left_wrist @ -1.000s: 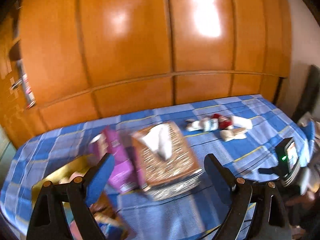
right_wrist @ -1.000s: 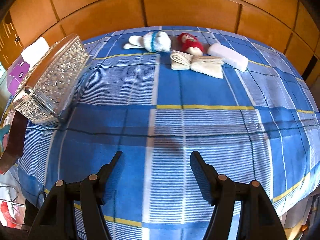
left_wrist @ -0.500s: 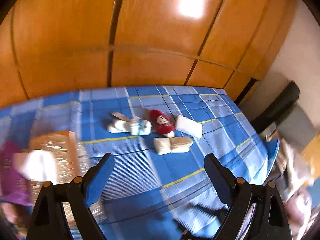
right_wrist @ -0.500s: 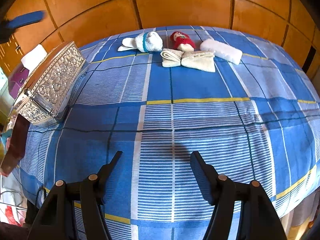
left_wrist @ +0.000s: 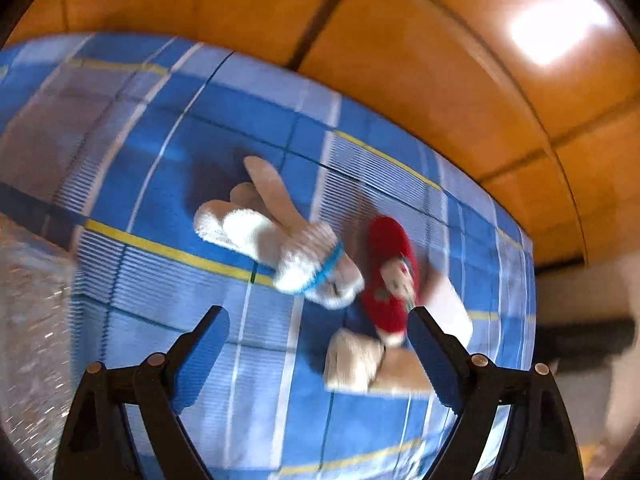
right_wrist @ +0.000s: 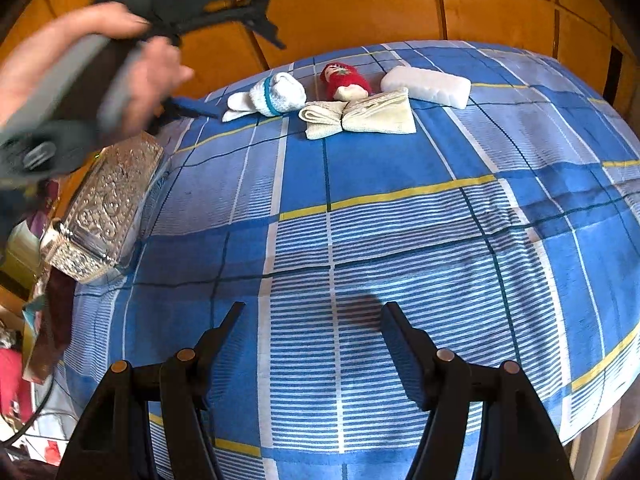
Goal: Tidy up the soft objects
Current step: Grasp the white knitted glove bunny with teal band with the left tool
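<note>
left tool (left_wrist: 318, 342) apart, empty | right tool (right_wrist: 312, 332) apart, empty | white sock (right_wrist: 267, 96) long axis left-right, cuff rightward

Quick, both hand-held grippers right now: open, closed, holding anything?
Left hand-held gripper: open, empty, above the white sock bundle.
Right hand-held gripper: open, empty, over the blue plaid cloth.

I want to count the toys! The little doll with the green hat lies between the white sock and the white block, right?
Not quite: the small doll wears a red knitted hat, not a green one. It does lie between the rolled white sock with a blue band and the white rectangular block on the blue checked cloth. The right wrist view shows it clearly.
</note>
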`<state>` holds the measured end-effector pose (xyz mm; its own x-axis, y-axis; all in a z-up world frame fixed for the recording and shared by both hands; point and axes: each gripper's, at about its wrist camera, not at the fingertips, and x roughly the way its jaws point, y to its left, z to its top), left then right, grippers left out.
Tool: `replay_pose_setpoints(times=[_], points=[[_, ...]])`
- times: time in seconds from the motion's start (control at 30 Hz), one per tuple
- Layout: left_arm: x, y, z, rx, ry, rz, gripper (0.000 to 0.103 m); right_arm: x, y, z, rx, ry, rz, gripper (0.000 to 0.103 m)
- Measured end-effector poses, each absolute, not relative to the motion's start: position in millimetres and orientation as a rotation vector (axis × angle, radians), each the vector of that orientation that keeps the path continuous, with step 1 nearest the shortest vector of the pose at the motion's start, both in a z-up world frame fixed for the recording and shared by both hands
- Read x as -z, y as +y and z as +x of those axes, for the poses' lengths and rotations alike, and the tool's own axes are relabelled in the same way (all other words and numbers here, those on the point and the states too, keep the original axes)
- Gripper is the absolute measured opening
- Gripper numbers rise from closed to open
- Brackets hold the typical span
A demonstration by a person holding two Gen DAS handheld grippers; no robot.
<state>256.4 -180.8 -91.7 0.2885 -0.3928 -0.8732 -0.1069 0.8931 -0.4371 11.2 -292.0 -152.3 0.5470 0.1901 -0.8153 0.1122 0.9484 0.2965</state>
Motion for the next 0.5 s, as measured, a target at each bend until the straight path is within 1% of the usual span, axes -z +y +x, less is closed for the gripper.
replay_pose_setpoints(times=[0.1, 0.2, 0.27, 0.33, 0.37, 0.4, 0.5], points=[[104.9, -182.0, 269.8, 0.157, 1.288, -0.487, 0.090, 152.7, -293.1, 11.1, -0.046, 0.988, 0.358, 0.070], [111.7, -191.7, 281.1, 0.142, 1.277, -0.431, 0.089, 153.5, -294.2, 11.6, -0.050, 0.980, 0.367, 0.070], [116.2, -198.2, 287.4, 0.142, 1.275, -0.374, 0.081, 153.7, -294.6, 11.8, -0.052, 0.976, 0.371, 0.070], [122.0, -204.7, 292.0, 0.152, 1.286, -0.296, 0.060, 154.2, -294.4, 11.9, -0.054, 0.973, 0.369, 0.070], [122.2, -206.5, 290.3, 0.169, 1.269, -0.267, 0.058, 154.1, -294.7, 11.5, -0.056, 0.971, 0.368, 0.070], [120.7, -208.0, 288.1, 0.187, 1.249, -0.244, 0.048, 154.1, -294.9, 11.0, -0.057, 0.969, 0.369, 0.070], [118.0, -209.5, 277.5, 0.226, 1.220, -0.170, 0.046, 154.4, -295.4, 10.6, -0.060, 0.968, 0.369, 0.070]])
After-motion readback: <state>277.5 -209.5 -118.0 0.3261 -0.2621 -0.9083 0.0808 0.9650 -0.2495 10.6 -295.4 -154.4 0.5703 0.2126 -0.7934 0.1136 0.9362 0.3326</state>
